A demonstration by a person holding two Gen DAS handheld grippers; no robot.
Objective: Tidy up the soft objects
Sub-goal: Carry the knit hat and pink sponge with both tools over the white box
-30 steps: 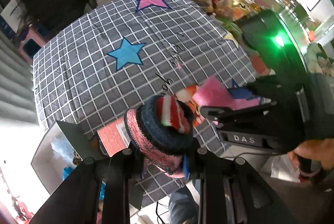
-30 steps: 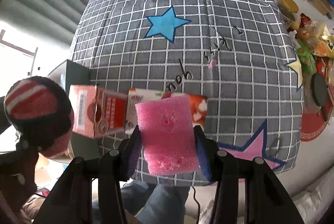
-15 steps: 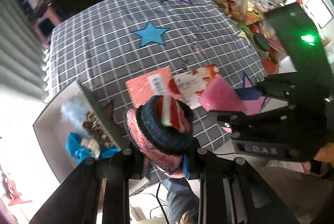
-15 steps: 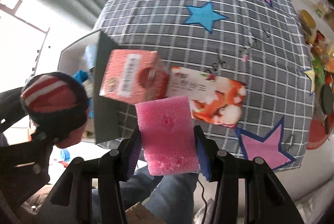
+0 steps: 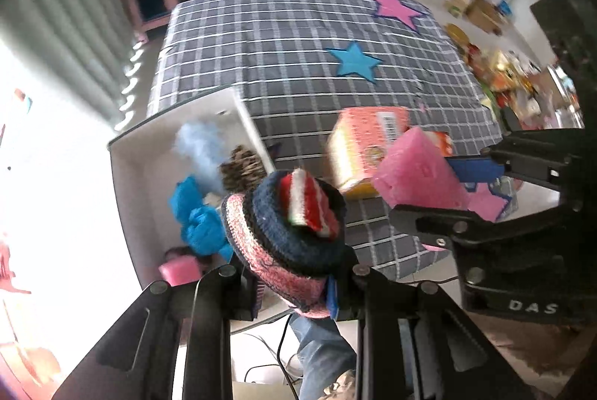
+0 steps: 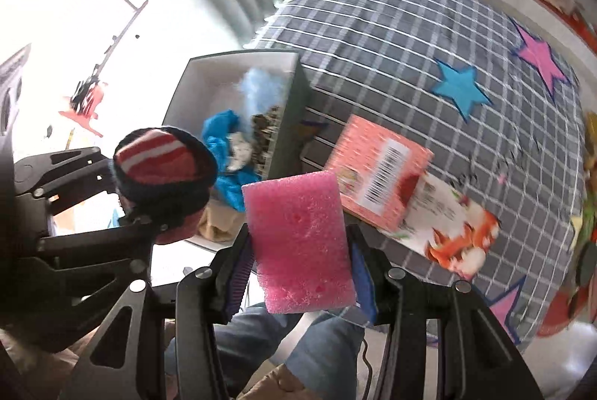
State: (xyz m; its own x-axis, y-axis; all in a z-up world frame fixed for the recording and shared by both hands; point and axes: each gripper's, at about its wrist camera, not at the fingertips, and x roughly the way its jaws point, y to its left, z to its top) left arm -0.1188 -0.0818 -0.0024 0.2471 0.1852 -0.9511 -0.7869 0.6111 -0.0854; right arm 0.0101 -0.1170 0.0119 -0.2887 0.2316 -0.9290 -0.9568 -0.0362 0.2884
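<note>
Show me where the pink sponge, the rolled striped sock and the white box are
pink sponge (image 6: 300, 239): right wrist view, middle of its broad face.
rolled striped sock (image 5: 294, 224): left wrist view, on its dark blue knit band.
white box (image 6: 197, 79): right wrist view, on its bare inner wall.

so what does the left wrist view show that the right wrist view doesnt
Only the left wrist view: a pink block low in the white box.
Only the right wrist view: a tan cloth in that box, and the orange fox-print packet.
Both: left gripper clamping the knitted roll, right gripper clamping the pink sponge, the red carton and the checked cover.
</note>
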